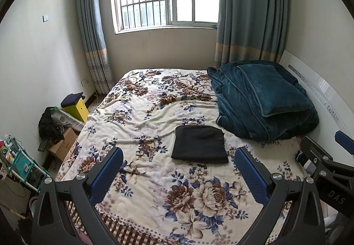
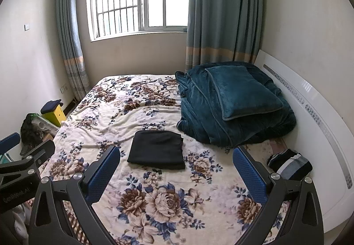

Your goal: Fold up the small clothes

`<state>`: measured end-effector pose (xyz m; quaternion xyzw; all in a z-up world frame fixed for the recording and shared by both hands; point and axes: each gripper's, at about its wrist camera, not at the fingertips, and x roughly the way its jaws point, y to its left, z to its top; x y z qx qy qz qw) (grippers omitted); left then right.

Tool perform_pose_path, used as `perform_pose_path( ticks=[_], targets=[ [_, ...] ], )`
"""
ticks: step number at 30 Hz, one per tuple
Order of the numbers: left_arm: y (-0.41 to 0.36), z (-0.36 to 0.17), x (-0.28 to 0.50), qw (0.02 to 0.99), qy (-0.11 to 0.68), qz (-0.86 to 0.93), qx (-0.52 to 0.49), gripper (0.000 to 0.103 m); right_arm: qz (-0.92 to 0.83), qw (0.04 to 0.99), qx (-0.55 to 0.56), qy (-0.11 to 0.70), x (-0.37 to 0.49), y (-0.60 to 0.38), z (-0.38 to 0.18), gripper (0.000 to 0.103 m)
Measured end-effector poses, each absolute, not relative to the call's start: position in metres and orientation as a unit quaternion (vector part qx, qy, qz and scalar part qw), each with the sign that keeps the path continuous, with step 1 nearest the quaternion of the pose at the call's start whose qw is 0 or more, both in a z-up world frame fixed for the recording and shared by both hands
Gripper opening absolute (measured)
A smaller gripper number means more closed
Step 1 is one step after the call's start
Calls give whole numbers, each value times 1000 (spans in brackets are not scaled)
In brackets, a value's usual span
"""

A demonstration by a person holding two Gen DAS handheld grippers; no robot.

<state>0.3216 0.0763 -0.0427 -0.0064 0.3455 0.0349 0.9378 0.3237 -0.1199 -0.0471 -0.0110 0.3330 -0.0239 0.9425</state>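
A black garment [image 1: 199, 144] lies folded into a neat rectangle on the floral bedspread [image 1: 143, 116], also seen in the right wrist view as the black garment [image 2: 157, 149]. My left gripper [image 1: 179, 167] hovers open above the bed's near part, nothing between its blue pads. My right gripper [image 2: 176, 166] is open too, held back from the garment. A striped dark, grey and white piece of clothing [image 2: 291, 164] lies folded at the right by the headboard. Each gripper shows at the edge of the other's view.
A heap of teal blankets with a teal pillow [image 2: 241, 92] on top fills the bed's far right. The white headboard [image 2: 314, 112] runs along the right. Left of the bed stand a yellow box [image 1: 77, 109], a cardboard box [image 1: 63, 145] and a teal rack [image 1: 20, 163].
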Motion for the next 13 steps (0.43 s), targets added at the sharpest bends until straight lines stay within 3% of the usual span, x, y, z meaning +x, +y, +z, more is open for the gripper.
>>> perform_pose_path(
  ticks=[13],
  targets=[
    [76,-42,319,939,341,39,-7,103,-27,943,-9,332,322,-117,-48,103]
  ],
)
